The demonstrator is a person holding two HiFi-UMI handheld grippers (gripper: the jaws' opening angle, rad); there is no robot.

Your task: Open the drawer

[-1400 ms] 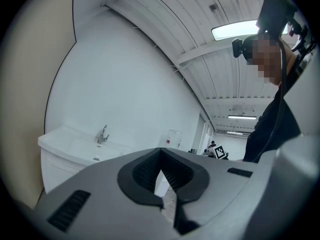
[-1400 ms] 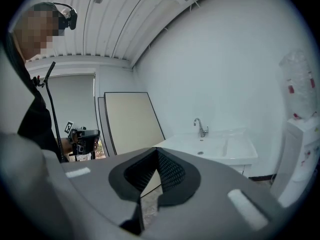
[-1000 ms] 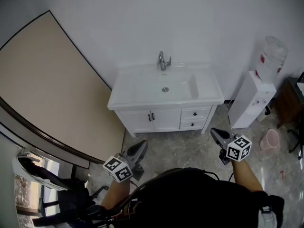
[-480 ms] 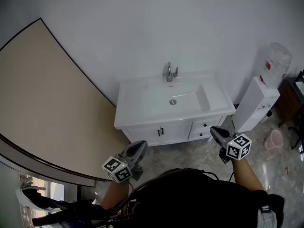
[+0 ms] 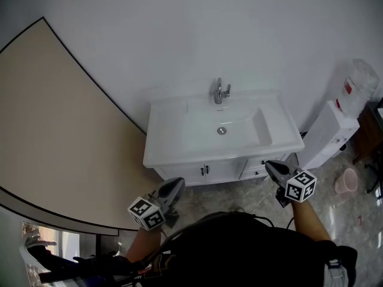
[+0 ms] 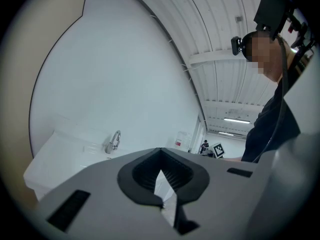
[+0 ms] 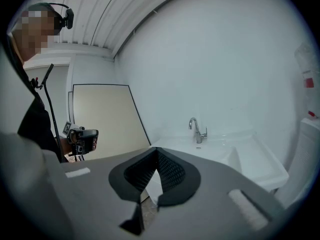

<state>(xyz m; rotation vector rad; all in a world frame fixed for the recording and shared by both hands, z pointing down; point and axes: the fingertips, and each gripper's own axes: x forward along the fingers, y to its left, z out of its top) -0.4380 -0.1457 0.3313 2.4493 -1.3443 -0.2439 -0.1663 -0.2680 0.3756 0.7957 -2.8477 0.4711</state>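
A white vanity [image 5: 179, 137] with a sink and a chrome tap [image 5: 220, 91] stands against the wall ahead. Under its counter are two doors [image 5: 205, 170] and, at the right, small drawers [image 5: 256, 167] that look closed and are partly hidden by my right gripper. My right gripper [image 5: 269, 165] hovers just in front of those drawers, its jaws together and empty. My left gripper [image 5: 175, 186] is held before the vanity's lower left corner, also shut with nothing in it. The tap [image 6: 114, 141] shows past the left gripper [image 6: 160, 154], and the tap [image 7: 198, 130] past the right gripper [image 7: 157, 152].
A white water dispenser [image 5: 334, 130] with a bottle on top stands right of the vanity. A pink bin [image 5: 346, 182] sits on the marble floor near it. A large beige panel [image 5: 54, 136] leans along the left wall. Dark furniture shows at the far right edge.
The vanity has drawn nearer and shifted right in the head view as I moved toward it. Both grippers kept their pose and stayed shut.
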